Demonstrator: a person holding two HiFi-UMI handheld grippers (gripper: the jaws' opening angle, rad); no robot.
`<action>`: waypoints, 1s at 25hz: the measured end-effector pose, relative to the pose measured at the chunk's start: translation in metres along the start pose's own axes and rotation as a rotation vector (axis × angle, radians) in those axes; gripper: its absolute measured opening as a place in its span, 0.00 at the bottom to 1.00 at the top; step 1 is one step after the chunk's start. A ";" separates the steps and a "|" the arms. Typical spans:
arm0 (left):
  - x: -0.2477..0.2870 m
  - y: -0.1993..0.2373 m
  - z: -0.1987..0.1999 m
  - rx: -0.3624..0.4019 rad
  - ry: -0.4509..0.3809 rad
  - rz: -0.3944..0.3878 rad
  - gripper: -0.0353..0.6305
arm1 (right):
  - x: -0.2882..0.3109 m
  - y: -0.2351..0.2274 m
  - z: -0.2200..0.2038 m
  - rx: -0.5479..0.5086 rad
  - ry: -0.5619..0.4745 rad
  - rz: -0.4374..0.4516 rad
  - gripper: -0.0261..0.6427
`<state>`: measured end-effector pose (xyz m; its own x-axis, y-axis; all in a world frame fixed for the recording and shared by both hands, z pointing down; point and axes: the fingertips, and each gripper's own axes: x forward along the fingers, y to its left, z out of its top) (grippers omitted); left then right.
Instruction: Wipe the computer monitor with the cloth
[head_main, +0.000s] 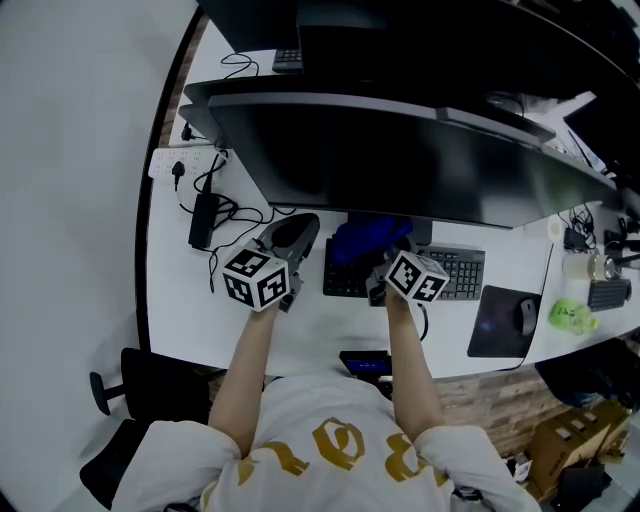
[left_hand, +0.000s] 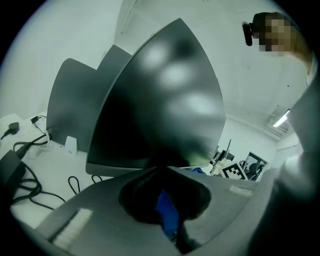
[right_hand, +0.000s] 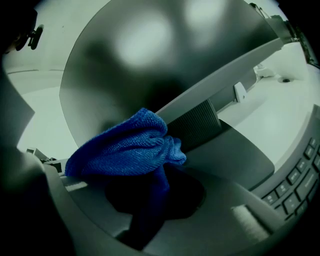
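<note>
A wide dark monitor (head_main: 400, 160) stands at the back of the white desk (head_main: 300, 330), its screen off. My right gripper (head_main: 378, 265) is just below the screen's lower edge, shut on a bunched blue cloth (head_main: 368, 240). In the right gripper view the cloth (right_hand: 130, 150) bulges out of the gripper (right_hand: 160, 172) in front of the screen (right_hand: 140, 65); I cannot tell if it touches. My left gripper (head_main: 298, 228) hovers to the left, below the screen. In its own view, the left gripper (left_hand: 160, 169) has its jaws together with nothing between the tips, facing the monitor (left_hand: 165, 100).
A keyboard (head_main: 452, 272) lies under the monitor, with a mouse (head_main: 527, 315) on a dark pad to its right. A power strip (head_main: 185, 160) and tangled cables (head_main: 215, 215) sit at the left. A phone (head_main: 365, 362) lies near the front edge. The monitor stand (right_hand: 197, 125) rises behind the cloth.
</note>
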<state>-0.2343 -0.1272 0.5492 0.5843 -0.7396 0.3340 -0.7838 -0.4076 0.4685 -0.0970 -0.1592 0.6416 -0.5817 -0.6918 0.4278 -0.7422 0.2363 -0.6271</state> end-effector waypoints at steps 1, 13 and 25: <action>-0.002 0.002 0.001 0.000 -0.001 -0.001 0.05 | 0.002 0.003 -0.001 0.001 0.000 0.002 0.17; -0.029 0.030 0.006 -0.013 -0.025 0.014 0.05 | 0.026 0.042 -0.022 -0.017 0.026 0.038 0.17; -0.052 0.057 0.005 -0.033 -0.042 0.041 0.05 | 0.053 0.082 -0.039 -0.079 0.075 0.108 0.17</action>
<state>-0.3106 -0.1145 0.5549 0.5417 -0.7774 0.3197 -0.7993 -0.3586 0.4823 -0.2018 -0.1495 0.6383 -0.6804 -0.6077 0.4097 -0.6962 0.3612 -0.6204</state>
